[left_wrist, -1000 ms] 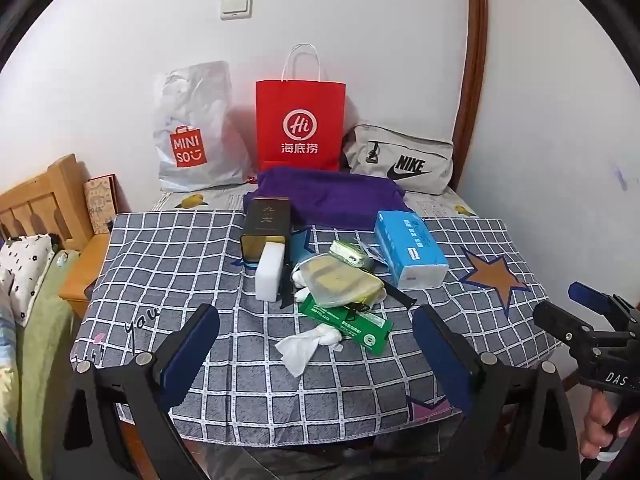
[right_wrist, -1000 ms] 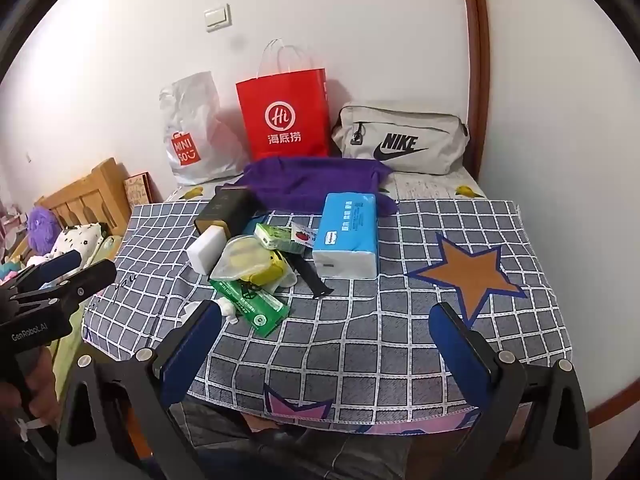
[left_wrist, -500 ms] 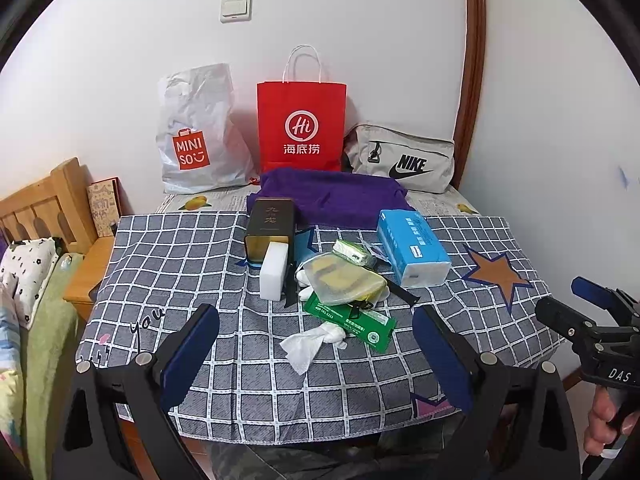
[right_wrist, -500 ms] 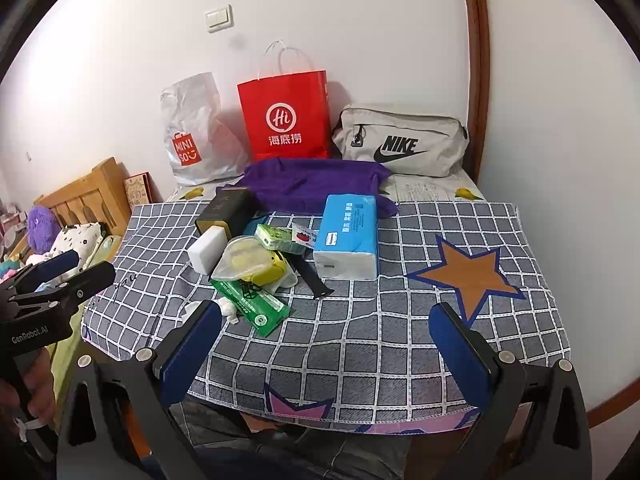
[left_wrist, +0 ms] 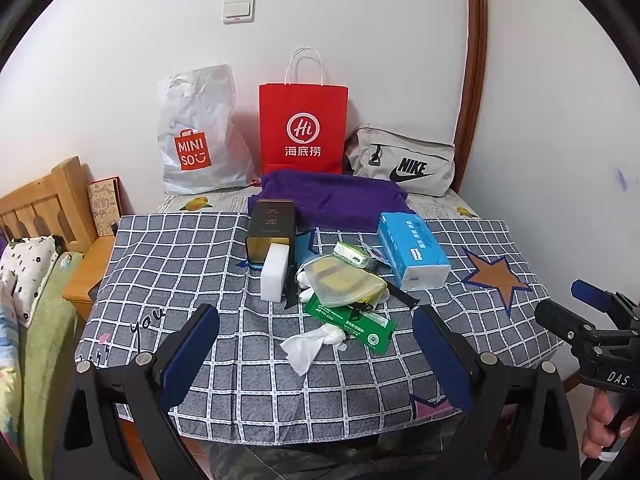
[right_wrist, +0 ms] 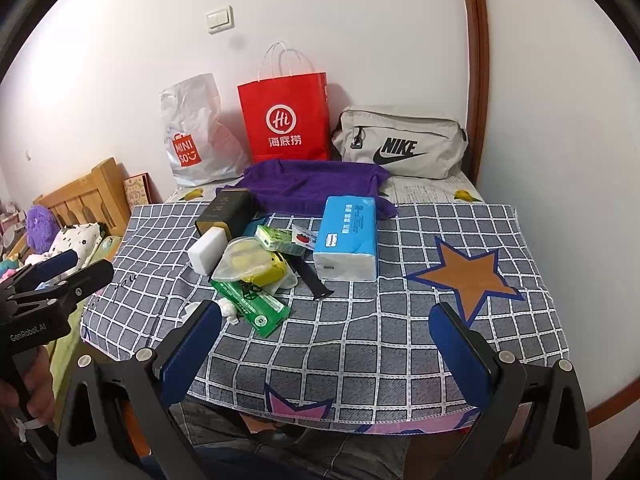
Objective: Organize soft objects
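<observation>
A pile of small items sits mid-table on the checked cloth [left_wrist: 200, 264]: a blue tissue pack [left_wrist: 412, 250], a folded purple towel [left_wrist: 332, 196], a white sponge block [left_wrist: 274, 267], a clear pouch with yellow contents [left_wrist: 344, 280], a green packet [left_wrist: 350, 322], a crumpled white tissue [left_wrist: 310, 344]. My left gripper [left_wrist: 316, 354] is open and empty at the near edge, just in front of the tissue. My right gripper [right_wrist: 326, 350] is open and empty over the near right part of the cloth. The tissue pack [right_wrist: 348, 236] and towel [right_wrist: 312, 184] lie beyond it.
A dark box [left_wrist: 271, 228] lies behind the sponge. A white MINISO bag [left_wrist: 200, 136], a red paper bag [left_wrist: 303, 128] and a grey Nike pouch [left_wrist: 404, 162] stand against the back wall. A wooden bed frame [left_wrist: 44, 208] is at the left.
Both grippers have drifted slightly; the scene sits a touch lower in the left wrist view. Nothing on the table has moved.
</observation>
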